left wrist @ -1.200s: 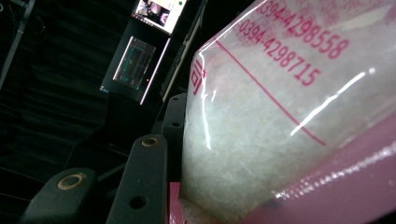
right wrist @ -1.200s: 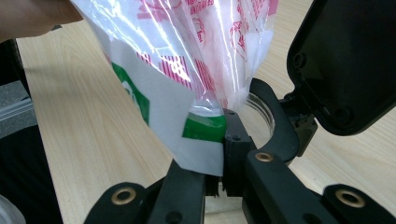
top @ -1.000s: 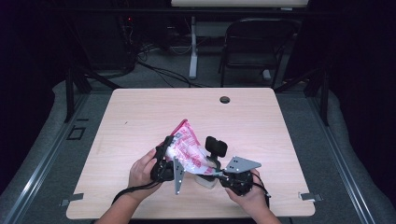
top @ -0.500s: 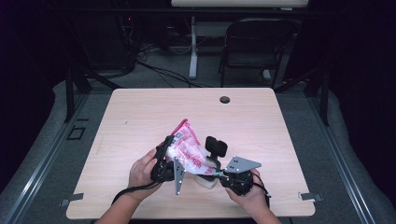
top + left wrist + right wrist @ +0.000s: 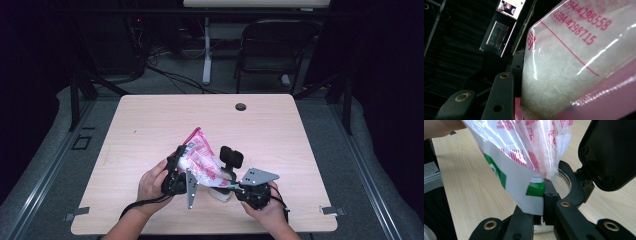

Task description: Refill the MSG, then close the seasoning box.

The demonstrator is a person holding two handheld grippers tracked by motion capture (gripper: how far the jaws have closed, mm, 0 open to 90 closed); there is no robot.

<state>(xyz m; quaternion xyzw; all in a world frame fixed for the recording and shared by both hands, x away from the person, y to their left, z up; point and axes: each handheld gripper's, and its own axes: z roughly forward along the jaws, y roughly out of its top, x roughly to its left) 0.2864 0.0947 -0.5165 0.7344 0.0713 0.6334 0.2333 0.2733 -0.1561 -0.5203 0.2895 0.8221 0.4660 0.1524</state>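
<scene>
My left gripper (image 5: pixel 179 162) holds the pink-printed plastic bag (image 5: pixel 202 160) of white grains, jaws pressed on its side, tilted above the table (image 5: pixel 150 125). My right gripper (image 5: pixel 231 184) is closed around the glass jar (image 5: pixel 562 181) under the bag's corner.
</scene>
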